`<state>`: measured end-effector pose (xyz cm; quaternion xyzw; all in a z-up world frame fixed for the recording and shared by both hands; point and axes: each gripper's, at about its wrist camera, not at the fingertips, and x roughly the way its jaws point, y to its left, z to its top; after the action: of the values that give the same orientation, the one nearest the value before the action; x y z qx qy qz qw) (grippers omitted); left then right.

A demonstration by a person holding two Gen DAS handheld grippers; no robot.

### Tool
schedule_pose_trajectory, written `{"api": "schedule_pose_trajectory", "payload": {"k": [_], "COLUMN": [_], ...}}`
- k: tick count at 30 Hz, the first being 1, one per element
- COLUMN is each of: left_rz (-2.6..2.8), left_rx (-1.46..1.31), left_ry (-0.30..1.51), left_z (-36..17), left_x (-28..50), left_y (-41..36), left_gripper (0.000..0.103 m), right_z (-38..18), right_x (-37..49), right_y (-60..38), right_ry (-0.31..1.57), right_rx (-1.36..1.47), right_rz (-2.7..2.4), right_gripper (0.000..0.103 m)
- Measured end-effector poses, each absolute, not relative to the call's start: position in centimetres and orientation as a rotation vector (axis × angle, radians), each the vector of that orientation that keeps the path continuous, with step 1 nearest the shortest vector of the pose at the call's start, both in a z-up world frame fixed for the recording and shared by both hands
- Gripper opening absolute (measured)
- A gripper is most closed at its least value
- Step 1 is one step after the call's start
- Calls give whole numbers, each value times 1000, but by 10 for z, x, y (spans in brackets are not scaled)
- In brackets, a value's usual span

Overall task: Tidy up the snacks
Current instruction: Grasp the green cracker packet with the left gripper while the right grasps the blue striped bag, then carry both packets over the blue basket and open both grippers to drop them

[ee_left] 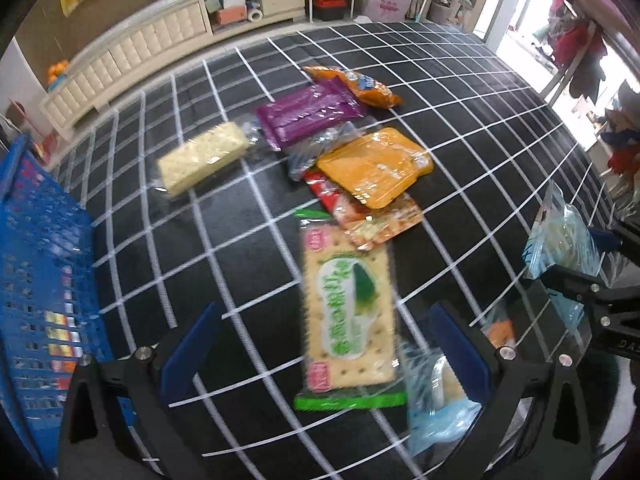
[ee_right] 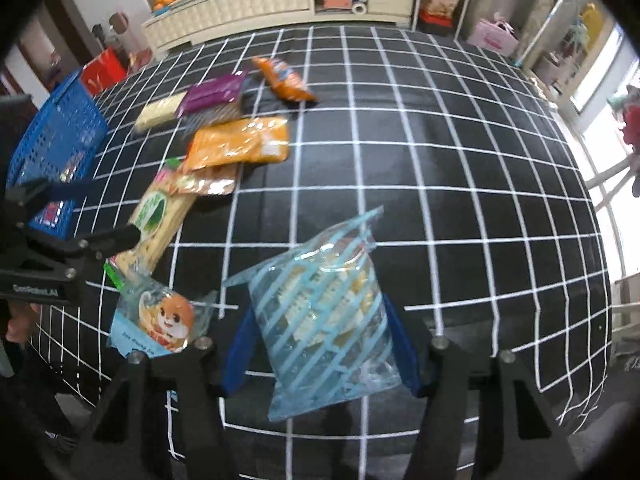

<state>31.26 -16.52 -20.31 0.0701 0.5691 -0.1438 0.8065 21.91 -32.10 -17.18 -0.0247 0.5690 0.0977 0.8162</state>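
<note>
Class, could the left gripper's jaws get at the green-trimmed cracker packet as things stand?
Probably yes. The left gripper hangs over the green-trimmed cracker packet with its jaws open wider than the packet. Nothing covers the near end; only its far end is tucked under the red snack packet, which might drag.

glossy clear-blue plastic snack bag (ee_right: 324, 312), shiny foil-like orange pouch (ee_left: 376, 166), perforated blue plastic basket (ee_left: 40, 280), matt black gridded cloth (ee_right: 440, 200)
</note>
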Motion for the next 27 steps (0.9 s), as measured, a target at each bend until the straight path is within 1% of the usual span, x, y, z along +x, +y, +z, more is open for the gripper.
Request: {"api": "schedule_pose_trajectory", "payload": {"k": [3, 5, 6, 9, 10, 11, 12, 15, 16, 17, 18, 19, 27], "left_rz": [-309, -302, -304, -313, -324, -332, -329, -312, -306, -295, -279, -270, -246], "left_rx": [188, 210, 198, 175, 182, 204, 229, 220, 217, 206, 190, 183, 135], "left_ry": [1258, 1265, 1278, 1290, 1292, 1300, 1316, 1314, 1319, 1317, 1317, 1314, 1314], "left_z": [-215, -220, -224, -229, -232, -235, -240, -244, -245, -244, -244, -243, -242], "left_x": [320, 323, 326, 328, 327, 326, 325, 323, 324, 324, 325, 325, 315], "left_y": [-174, -177, -177, -178, -181, -183, -185, -184, -183, -181, -178, -176, -168], "left_gripper": [103, 103, 103, 103, 100, 90, 84, 78, 74, 66, 62, 52, 52], "right_z": [-169, -172, -178, -182, -186, -187, -187, -186, -187, -187, -186, -186, -173], "right_x": [199, 204, 223, 222, 227, 229, 229, 230, 231, 231, 230, 230, 229], "right_y": [-339, -334, -327, -330, -328, -327, -328, -330, -328, -328, -328, -327, -315], "right_ry": [1213, 1220, 1225, 1235, 1238, 1239, 1239, 1240, 1242, 1243, 1243, 1244, 1226], "right_rx": [-43, -37, -35, -22, -21, -21, -21, -16, -13, -10, -7, -6, -23], "right_rz": [207, 207, 208, 207, 208, 207, 206, 203, 201, 202, 206, 211, 226], "right_gripper": [65, 65, 65, 65, 65, 65, 65, 65, 65, 65, 65, 65, 65]}}
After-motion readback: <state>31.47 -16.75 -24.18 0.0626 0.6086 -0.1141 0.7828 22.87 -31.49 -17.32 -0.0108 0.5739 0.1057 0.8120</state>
